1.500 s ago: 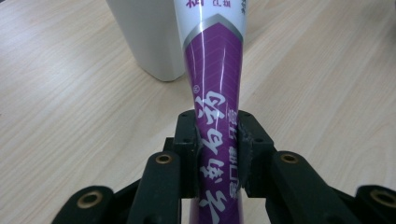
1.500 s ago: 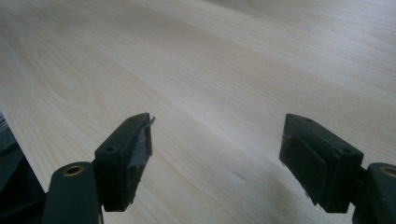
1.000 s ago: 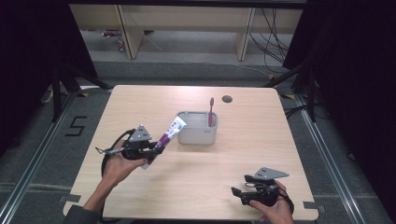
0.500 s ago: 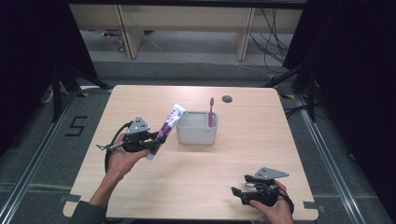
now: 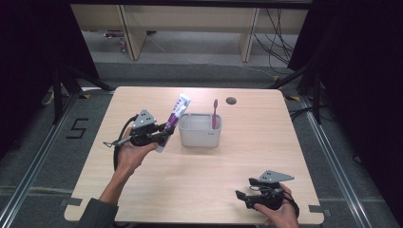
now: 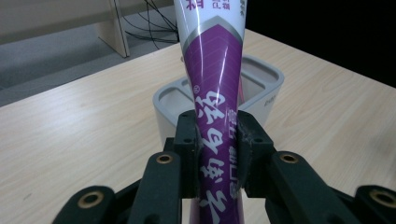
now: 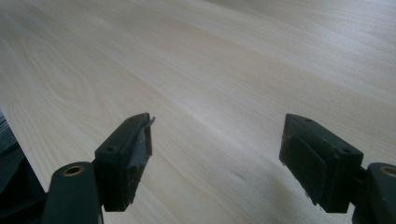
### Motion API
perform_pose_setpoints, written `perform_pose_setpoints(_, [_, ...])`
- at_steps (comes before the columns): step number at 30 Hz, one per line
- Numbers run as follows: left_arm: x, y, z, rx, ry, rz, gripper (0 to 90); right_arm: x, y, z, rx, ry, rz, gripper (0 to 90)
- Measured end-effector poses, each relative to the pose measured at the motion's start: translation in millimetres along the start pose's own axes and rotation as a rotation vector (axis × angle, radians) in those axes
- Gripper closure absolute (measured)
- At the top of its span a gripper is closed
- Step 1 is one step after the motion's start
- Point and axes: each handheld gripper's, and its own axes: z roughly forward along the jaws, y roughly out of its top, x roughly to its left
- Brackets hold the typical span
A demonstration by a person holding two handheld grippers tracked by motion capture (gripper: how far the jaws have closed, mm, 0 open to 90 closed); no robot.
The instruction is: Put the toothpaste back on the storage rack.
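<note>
Light wooden tabletop [image 5: 199, 180] across the middle of the frame, with a small dark round hole [image 5: 231, 100] near its far edge. Grey floor around it, marked with a black "5" [image 5: 78, 128] at left. Beige shelving [image 5: 190, 23] along the top; loose black cables [image 5: 280, 33] at upper right.

Toothpaste tube [image 6: 215, 88]: purple and white, white lettering. Holder [image 5: 199, 136]: grey. Toothbrush [image 5: 214, 114]: pink. Counter [image 5: 190, 180]: pale wood grain.
</note>
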Motion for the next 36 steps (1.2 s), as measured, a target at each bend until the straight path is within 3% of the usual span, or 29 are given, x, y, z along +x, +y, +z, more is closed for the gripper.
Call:
perform_pose_setpoints(5, [-5.4,10.2,8.6,-0.049,0.006,0.004,72.4,-0.3,-0.1,0.2,0.000,0.002,0.001,25.8])
perform_pose_setpoints(7, [-6.6,14.7,13.0,-0.061,0.000,0.004,72.3,-3.4,0.3,0.5,0.005,0.022,-0.026,25.9])
perform_pose_setpoints(13, [-13.1,28.2,27.9,-0.090,-0.002,0.005,72.3,-2.4,0.2,0.5,0.004,0.013,-0.018,25.9])
perform_pose_setpoints(14, [-14.4,29.9,30.3,-0.091,-0.008,0.006,72.3,-0.6,0.0,-0.6,0.017,0.005,0.007,25.9])
perform_pose_setpoints(16, [-17.1,32.9,34.3,-0.090,-0.003,0.011,72.3,-1.2,-0.1,-0.1,0.016,0.023,0.006,25.9])
perform_pose_setpoints(18, [-18.8,35.8,39.5,-0.092,-0.010,0.008,72.3,-0.5,-0.1,-0.4,0.013,0.010,0.009,25.9])
perform_pose_setpoints(25, [-22.8,41.8,55.7,-0.095,-0.001,0.006,72.3,-3.5,0.2,-1.5,0.001,-0.003,-0.020,25.9])
perform_pose_setpoints(28, [-22.4,43.6,61.1,-0.113,-0.001,-0.019,72.3,-3.3,0.4,-1.2,-0.004,0.007,-0.018,25.9])
perform_pose_setpoints(36, [-21.9,48.5,74.4,-0.128,0.008,-0.039,72.3,-2.2,0.5,-2.2,0.000,-0.001,-0.016,25.9])
